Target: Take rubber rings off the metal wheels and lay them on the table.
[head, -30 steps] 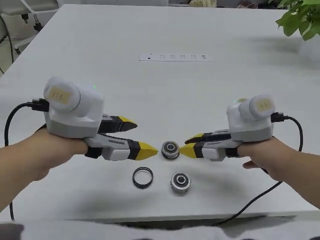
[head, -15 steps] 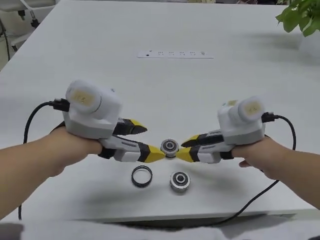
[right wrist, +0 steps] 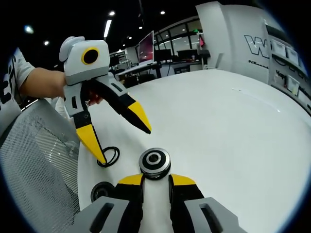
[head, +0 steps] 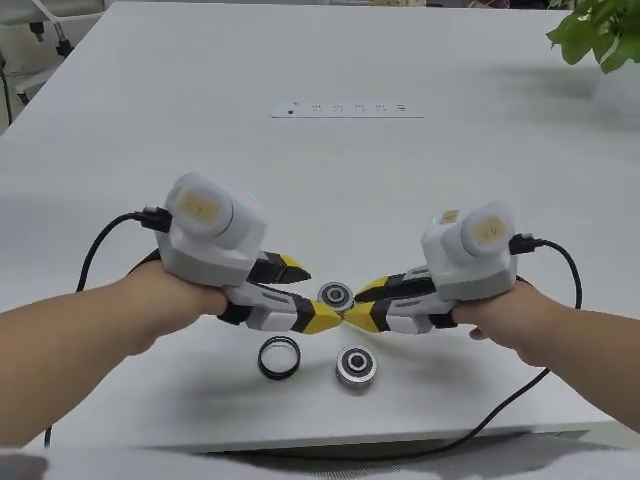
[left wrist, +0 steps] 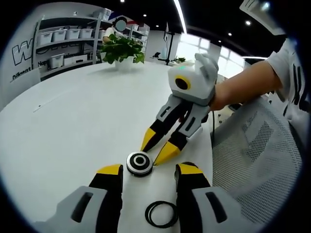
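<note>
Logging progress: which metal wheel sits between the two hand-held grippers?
The farther round metal wheel, flanked by the left hand-held gripper and right hand-held gripper; the other wheel lies nearer the person, beside the black rubber ring.

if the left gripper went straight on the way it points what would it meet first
The left gripper would probably first meet the metal wheel, just ahead between its open jaws. The right gripper sits close behind it, though depth is unclear.

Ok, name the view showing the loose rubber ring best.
Head view: the rubber ring lies whole on the table. Left gripper view shows it low between the fingers; right gripper view, partly behind the left gripper.
</note>
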Tool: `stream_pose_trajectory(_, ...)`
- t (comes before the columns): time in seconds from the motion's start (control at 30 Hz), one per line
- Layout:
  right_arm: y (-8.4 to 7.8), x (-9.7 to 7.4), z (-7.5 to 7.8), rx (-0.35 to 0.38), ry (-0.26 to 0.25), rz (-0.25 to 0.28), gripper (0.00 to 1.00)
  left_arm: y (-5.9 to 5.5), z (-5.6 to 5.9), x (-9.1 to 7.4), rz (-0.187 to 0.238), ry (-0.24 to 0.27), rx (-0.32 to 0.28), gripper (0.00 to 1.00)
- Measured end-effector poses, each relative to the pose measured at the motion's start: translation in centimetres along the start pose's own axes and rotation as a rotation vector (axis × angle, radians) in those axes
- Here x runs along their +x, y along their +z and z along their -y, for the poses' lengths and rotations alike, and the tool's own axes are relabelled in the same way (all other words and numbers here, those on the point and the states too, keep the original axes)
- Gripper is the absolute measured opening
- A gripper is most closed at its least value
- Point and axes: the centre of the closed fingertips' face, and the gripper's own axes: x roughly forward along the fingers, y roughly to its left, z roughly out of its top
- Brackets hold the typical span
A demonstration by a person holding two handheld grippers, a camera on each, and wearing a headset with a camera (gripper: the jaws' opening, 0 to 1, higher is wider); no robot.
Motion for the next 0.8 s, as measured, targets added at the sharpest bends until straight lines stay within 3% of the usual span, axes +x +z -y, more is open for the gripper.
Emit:
stream_pose_trajectory(0.33, -0.1, 0.0, 0.2, -0.020, -0.013, -0.001, 0.11, -0.2, -0.5, 0.9, -0.015, 0.009, 0.006, 0.34)
stream_pose_trajectory(0.8, -0.1, 0.0, 0.2, -0.022, -0.016, 0.007, 0.10, -0.2, -0.8, 1.9, -0.029, 0.009, 0.024, 0.20)
